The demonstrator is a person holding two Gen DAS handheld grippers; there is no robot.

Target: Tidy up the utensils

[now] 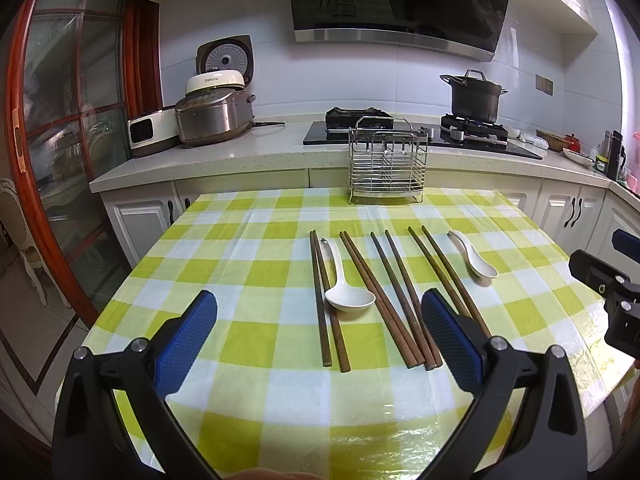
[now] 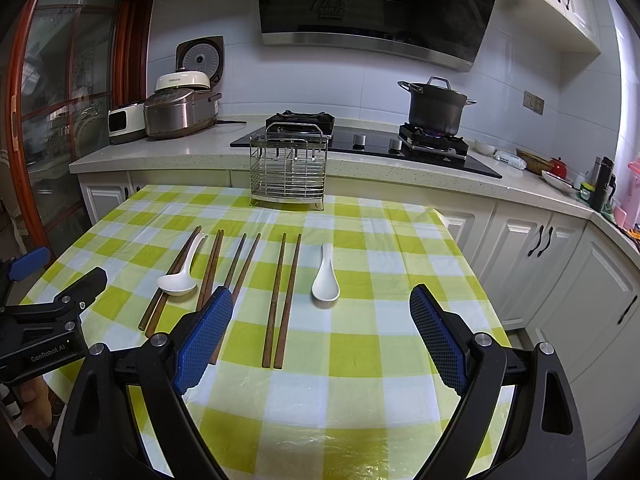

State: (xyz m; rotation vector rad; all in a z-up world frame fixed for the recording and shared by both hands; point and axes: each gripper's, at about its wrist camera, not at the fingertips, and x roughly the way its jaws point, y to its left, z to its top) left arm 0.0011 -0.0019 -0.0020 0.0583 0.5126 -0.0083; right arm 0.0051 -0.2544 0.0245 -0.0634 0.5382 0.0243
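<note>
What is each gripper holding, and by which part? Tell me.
Nothing. The left gripper and right gripper both hover with jaws wide open above the chopsticks and spoons, which lie untouched on the table.

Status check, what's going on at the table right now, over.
Both tools open, empty: left tool, right tool. Chopsticks and two spoons on the cloth, wire rack empty. Nothing in the way.

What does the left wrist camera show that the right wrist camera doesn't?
Only the left wrist view shows the left tool between its own open fingers, and a chair behind the glass door. Only the right wrist view shows the right tool that way, and a hand holding the other tool. Both show the wire rack, four chopstick pairs and two white spoons.
</note>
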